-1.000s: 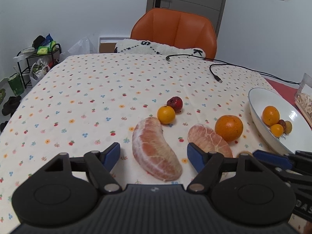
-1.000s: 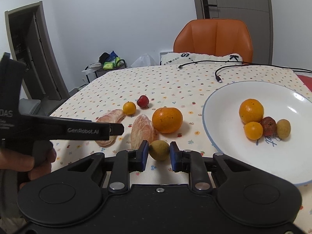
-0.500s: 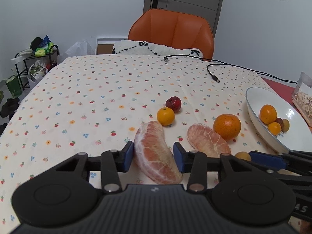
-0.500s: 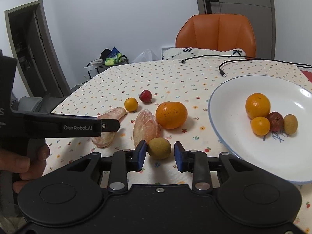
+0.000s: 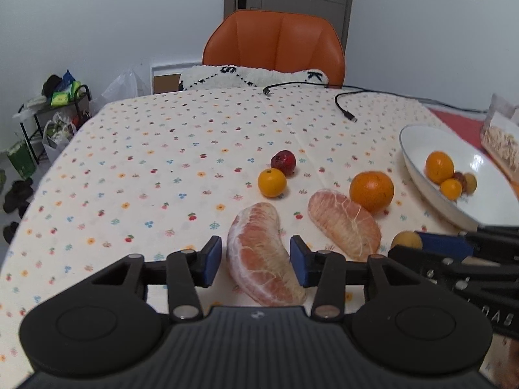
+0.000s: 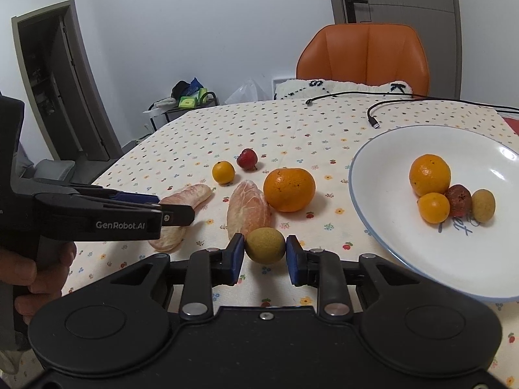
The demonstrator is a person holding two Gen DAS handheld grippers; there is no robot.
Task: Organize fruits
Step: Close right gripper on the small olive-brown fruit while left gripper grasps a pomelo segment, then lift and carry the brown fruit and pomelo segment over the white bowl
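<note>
Straddling the near pomelo wedge (image 5: 264,253) with my left gripper (image 5: 256,259), fingers spread; it is lying lengthwise away from me. My right gripper (image 6: 264,254) is bracketing a small green fruit (image 6: 265,245) beside the plate (image 6: 373,227), contact unclear

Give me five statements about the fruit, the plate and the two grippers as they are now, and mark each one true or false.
1. The white plate holds four fruits. True.
2. The right gripper has its pads on either side of the small yellow-green fruit. True.
3. The left gripper brackets the large orange. False: its pads sit on either side of a peeled pomelo segment; the orange lies further off, by the second pomelo segment.
4. The small red fruit lies on the plate. False: it lies on the tablecloth, next to the small orange.
5. The black cable lies across the plate. False: it lies on the cloth behind it.
</note>
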